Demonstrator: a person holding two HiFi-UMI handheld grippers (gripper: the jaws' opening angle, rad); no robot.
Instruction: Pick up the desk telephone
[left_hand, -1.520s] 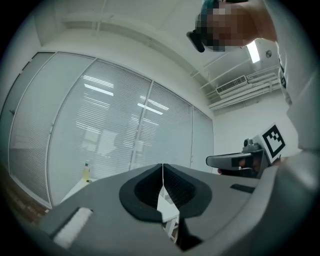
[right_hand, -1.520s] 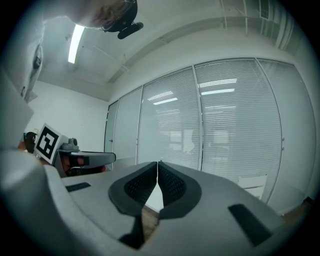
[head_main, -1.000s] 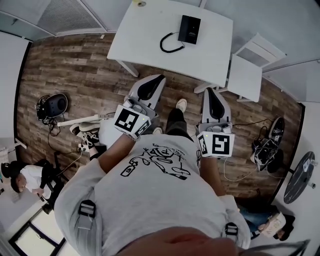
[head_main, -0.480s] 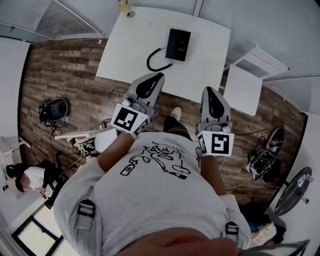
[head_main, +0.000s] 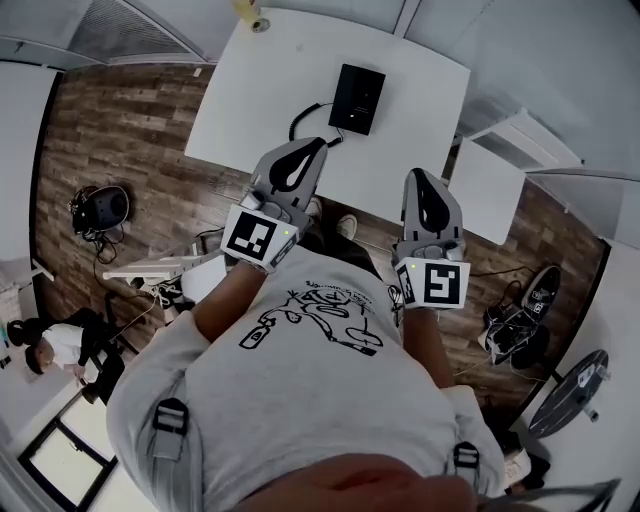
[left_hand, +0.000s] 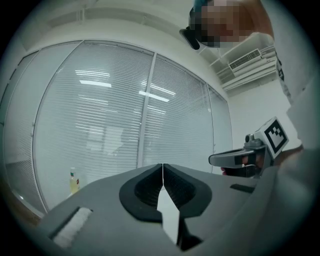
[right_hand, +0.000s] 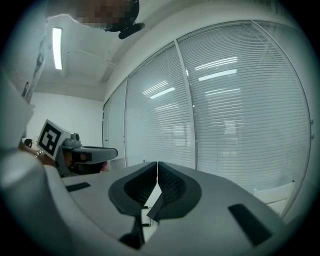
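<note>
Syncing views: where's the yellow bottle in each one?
Head view: yellow bottle at the top edge, on the white table's far corner.
Left gripper view: lower left, before the blinds.
Right gripper view: not in it.
Shared landmark: the white table, in all three.

A white rectangular table (head_main: 270, 90) is recorded standing on a wood-plank floor (head_main: 120, 130). A black desk telephone (head_main: 357, 98) is found lying flat on the table top, about midway between the left and right edges and somewhat toward the far edge. A black cord (head_main: 295, 122) is observed lying on the top, curving from the telephone's left side toward the near edge, where part of it is hidden. A small yellowish bottle (head_main: 250, 12) is noted upright at the far left corner.
</note>
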